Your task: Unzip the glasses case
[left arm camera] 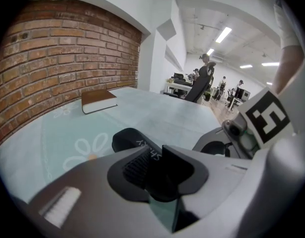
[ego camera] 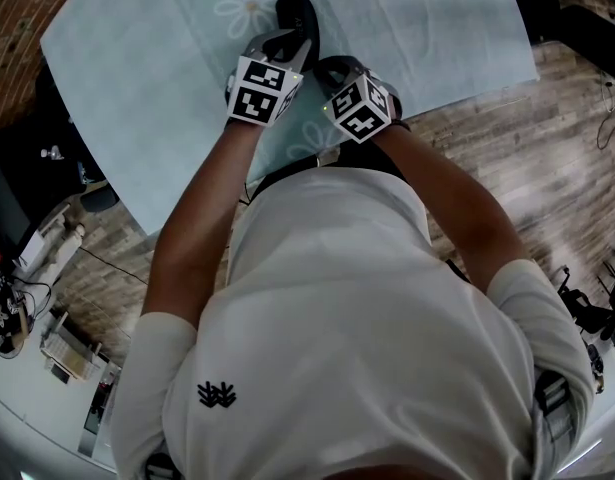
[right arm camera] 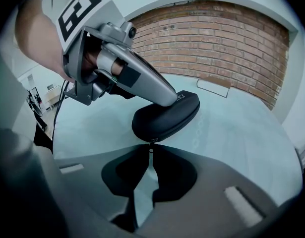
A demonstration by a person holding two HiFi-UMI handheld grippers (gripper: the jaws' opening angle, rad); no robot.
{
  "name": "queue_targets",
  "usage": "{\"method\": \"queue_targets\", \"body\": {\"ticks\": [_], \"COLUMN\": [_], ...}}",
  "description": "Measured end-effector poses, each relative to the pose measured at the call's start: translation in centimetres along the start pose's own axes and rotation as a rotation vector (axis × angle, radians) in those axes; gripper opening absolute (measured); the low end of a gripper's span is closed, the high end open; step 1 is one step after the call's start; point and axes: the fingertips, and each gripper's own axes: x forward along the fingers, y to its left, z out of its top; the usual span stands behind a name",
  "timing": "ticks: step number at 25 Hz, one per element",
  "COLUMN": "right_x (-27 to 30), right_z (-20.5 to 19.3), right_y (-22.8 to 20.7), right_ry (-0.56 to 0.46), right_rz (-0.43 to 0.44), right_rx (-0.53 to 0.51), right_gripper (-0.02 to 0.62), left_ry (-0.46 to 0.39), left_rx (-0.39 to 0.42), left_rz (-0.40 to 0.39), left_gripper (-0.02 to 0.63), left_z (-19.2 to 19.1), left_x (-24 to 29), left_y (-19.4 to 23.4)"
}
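A black glasses case (ego camera: 299, 16) lies on the pale teal cloth with daisy prints (ego camera: 137, 78). My left gripper (ego camera: 292, 40) reaches onto it from the near side. In the left gripper view the jaws of this gripper (left arm camera: 159, 168) are shut on the case's near end (left arm camera: 134, 139). The right gripper view shows the case (right arm camera: 167, 117) with the left gripper's grey finger (right arm camera: 152, 86) lying over its top. My right gripper (right arm camera: 150, 155) is shut on the small zipper pull (right arm camera: 151, 144) at the case's near end. In the head view the right gripper (ego camera: 334, 70) sits just right of the left one.
A brown book (left arm camera: 97, 100) lies further back on the cloth near the brick wall (left arm camera: 58, 58). The table's right edge (ego camera: 487, 78) borders a wooden floor. Behind the table is an office with people, and a cluttered desk (ego camera: 27, 308) stands at the lower left.
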Motion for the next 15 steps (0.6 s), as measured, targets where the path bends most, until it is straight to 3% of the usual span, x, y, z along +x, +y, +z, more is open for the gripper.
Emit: {"method": "queue_targets", "body": {"ticks": [15], "right_x": [-0.64], "right_z": [-0.23], "right_y": [-0.37], "right_ry": [-0.037], "right_rz": [0.072], "right_rx": [0.104], "right_gripper": [0.02], "left_ry": [0.004], "left_rx": [0.027], "left_rz": [0.015], "left_gripper": [0.121], "left_z": [0.38], "left_x": [0.05], "left_y": [-0.43]}}
